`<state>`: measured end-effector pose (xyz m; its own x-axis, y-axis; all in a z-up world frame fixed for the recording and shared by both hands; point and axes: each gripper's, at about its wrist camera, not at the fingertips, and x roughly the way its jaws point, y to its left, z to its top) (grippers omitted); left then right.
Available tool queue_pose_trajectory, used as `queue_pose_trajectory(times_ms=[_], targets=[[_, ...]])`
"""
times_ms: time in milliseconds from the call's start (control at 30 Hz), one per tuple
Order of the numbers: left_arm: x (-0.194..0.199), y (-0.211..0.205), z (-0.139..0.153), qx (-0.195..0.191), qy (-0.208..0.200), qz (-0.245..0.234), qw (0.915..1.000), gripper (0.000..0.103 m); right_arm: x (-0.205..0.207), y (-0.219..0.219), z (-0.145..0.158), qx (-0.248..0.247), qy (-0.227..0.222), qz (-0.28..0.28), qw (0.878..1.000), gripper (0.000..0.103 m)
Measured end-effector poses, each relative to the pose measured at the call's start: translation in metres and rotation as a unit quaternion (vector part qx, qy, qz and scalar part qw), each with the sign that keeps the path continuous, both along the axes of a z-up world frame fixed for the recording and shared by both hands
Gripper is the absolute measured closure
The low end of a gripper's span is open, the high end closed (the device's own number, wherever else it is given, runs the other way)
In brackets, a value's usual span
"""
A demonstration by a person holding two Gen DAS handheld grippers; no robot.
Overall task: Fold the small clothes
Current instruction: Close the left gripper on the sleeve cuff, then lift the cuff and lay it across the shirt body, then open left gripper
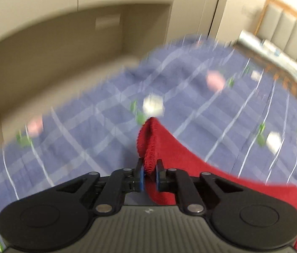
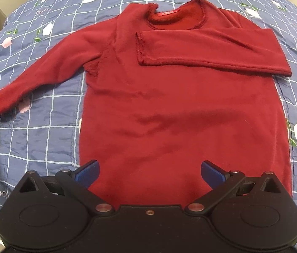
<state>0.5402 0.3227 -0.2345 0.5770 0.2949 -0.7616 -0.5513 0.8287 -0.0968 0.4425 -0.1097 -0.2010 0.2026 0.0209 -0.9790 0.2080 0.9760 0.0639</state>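
Blue checked floral quilt (image 2: 43, 126) carrying a red sweater (image 2: 180, 109), second sleeve fold in hand.

My left gripper (image 1: 149, 175) is clamped on the sweater's outstretched cuff (image 1: 148, 145), presumably to carry it across the sweater's chest beside the sleeve already folded there (image 2: 207, 48); my right gripper (image 2: 149, 172) hovers spread wide above the sweater's hem, empty.

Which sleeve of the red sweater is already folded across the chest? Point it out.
The sleeve on the right of the right wrist view: it lies across the red sweater, while the other sleeve stretches out over the quilt.
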Motion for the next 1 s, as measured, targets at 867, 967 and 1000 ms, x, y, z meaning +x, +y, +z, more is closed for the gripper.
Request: queue_pose_trajectory(times_ms=[867,967,1000], targets=[[-0.025,-0.130,0.132,0.060,-0.176,-0.129,0.9741,0.093,0.001,-0.075,0.011,0.032,-0.041,-0.013,0.999,0.001],[-0.022,-0.183,0.151,0.050,-0.197,-0.181,0.9623,0.093,0.004,-0.097,0.015,0.034,-0.056,-0.021,0.998,0.001],[-0.022,-0.204,0.156,0.045,-0.204,-0.201,0.9572,0.093,0.006,-0.106,0.016,0.034,-0.061,-0.024,0.997,0.001]])
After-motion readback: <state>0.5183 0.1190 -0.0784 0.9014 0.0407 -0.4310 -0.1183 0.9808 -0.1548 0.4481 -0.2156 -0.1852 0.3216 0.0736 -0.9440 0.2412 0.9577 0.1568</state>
